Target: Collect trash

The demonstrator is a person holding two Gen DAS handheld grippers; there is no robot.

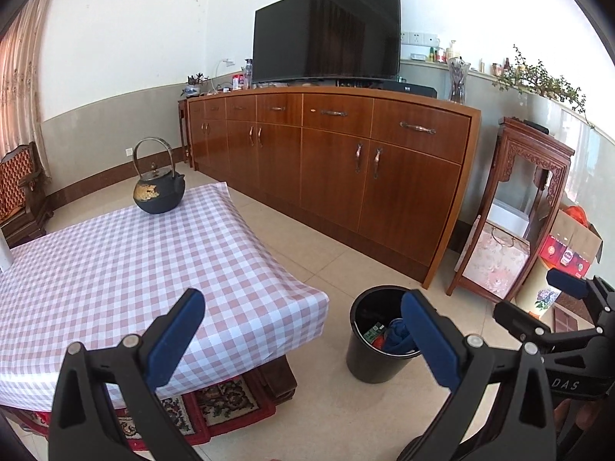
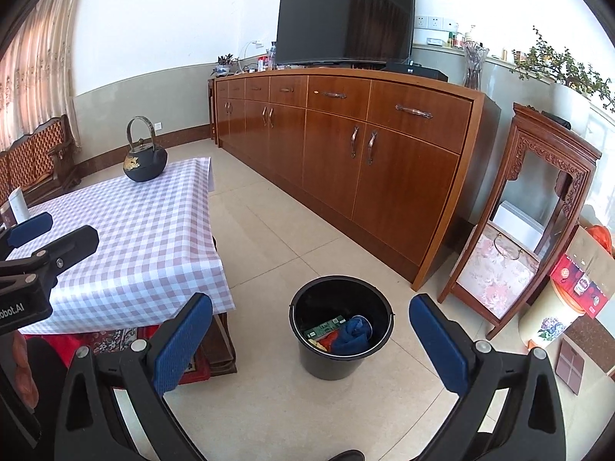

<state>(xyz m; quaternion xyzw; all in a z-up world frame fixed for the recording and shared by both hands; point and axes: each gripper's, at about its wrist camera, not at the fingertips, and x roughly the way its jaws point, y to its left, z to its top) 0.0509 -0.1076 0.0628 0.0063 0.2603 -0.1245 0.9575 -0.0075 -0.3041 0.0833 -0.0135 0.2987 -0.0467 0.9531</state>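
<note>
A black trash bucket (image 2: 340, 332) stands on the tiled floor beside the low table; it also shows in the left wrist view (image 1: 378, 340). Inside it lie a blue cloth (image 2: 351, 336), a green packet (image 2: 323, 328) and red and yellow scraps. My left gripper (image 1: 303, 340) is open and empty, hovering over the table's near corner and the floor. My right gripper (image 2: 311, 340) is open and empty, above and in front of the bucket. Each gripper shows at the edge of the other's view.
The low table (image 1: 115, 261) has a pink checked cloth and a black iron kettle (image 1: 158, 188) at its far end. A long wooden sideboard (image 2: 346, 146) with a TV stands behind. A carved wooden stand (image 2: 530, 207) and boxes (image 2: 584, 276) are at the right.
</note>
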